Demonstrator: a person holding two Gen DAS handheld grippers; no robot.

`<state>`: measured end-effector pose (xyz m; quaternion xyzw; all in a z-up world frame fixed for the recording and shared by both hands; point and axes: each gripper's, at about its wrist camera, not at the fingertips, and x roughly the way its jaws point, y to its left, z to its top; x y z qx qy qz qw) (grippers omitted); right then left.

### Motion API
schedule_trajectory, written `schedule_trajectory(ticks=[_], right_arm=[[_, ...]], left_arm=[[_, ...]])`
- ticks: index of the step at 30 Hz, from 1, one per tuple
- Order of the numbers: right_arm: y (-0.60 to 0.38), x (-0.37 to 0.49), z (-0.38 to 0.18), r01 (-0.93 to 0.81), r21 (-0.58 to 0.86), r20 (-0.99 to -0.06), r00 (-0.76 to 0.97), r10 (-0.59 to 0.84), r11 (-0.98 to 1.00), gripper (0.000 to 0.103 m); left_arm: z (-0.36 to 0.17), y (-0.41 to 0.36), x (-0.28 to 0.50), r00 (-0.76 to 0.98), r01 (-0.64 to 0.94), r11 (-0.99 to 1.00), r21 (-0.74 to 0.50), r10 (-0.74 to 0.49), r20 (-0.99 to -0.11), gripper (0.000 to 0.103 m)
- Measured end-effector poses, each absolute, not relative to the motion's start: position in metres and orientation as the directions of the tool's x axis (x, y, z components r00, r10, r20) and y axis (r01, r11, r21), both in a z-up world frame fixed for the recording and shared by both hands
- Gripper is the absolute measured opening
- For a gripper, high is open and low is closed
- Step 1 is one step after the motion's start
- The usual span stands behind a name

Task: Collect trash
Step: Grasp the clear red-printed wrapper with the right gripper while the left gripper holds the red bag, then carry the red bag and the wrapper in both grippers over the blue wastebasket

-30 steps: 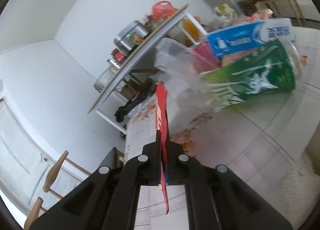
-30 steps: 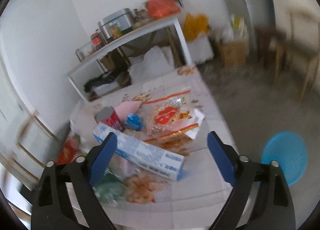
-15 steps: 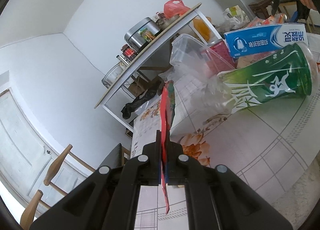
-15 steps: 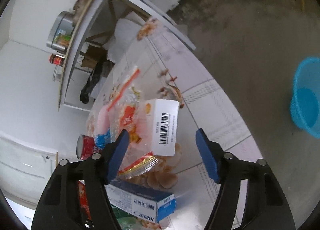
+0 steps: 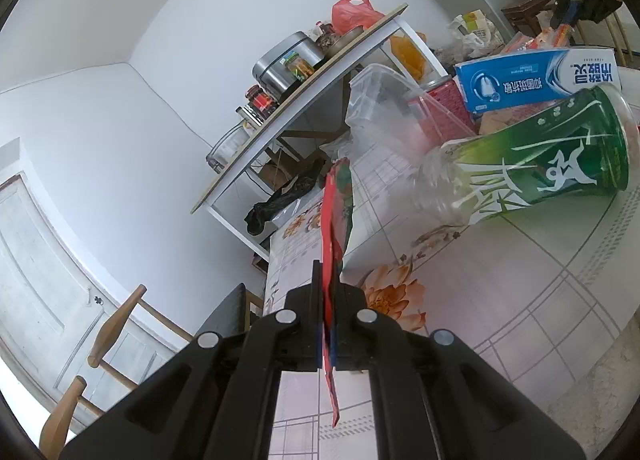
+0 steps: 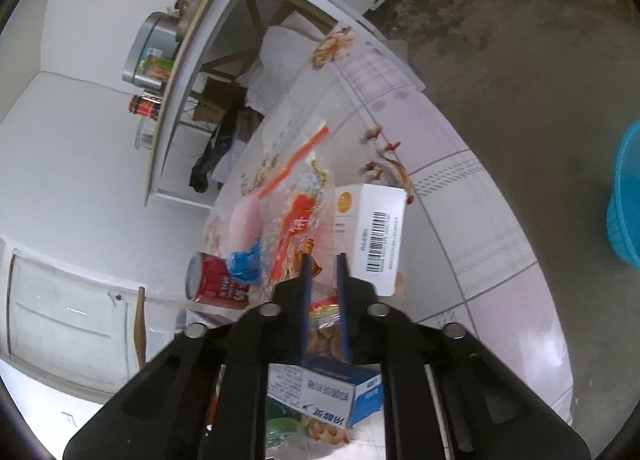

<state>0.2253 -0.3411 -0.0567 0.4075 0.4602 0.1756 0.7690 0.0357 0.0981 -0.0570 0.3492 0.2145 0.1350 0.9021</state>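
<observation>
Left wrist view: left gripper (image 5: 329, 292) is pinching a red wrapper (image 5: 335, 220), green bottle (image 5: 536, 164) lying alongside. Right gripper (image 6: 323, 266) is hanging nearly closed over a clear snack bag (image 6: 298, 216), white box (image 6: 370, 238) crowding beside it.

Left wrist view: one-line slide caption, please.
Left gripper pinches a red wrapper above the floral tablecloth, green cup lying beyond.

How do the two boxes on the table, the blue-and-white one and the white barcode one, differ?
The blue-and-white box is long and slim with blue panels and print; the white barcode box is shorter, plain white with a barcode and an orange mark. The blue-and-white box lies nearer the right gripper, the white barcode box farther out. Both lie among wrappers.
</observation>
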Motion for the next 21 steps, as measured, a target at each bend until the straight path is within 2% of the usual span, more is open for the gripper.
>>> schedule_trajectory(ticks=[13, 21], right_arm=[[-0.341, 0.228, -0.032, 0.017, 0.812, -0.486, 0.573, 0.66, 0.583, 0.0], [-0.344, 0.225, -0.007, -0.044, 0.794, -0.453, 0.623, 0.637, 0.607, 0.0]], left_arm=[[-0.055, 0.103, 0.032, 0.872, -0.113, 0.721, 0.683, 0.402, -0.28, 0.002], [-0.044, 0.106, 0.028, 0.873, -0.172, 0.698, 0.695, 0.435, -0.221, 0.002]])
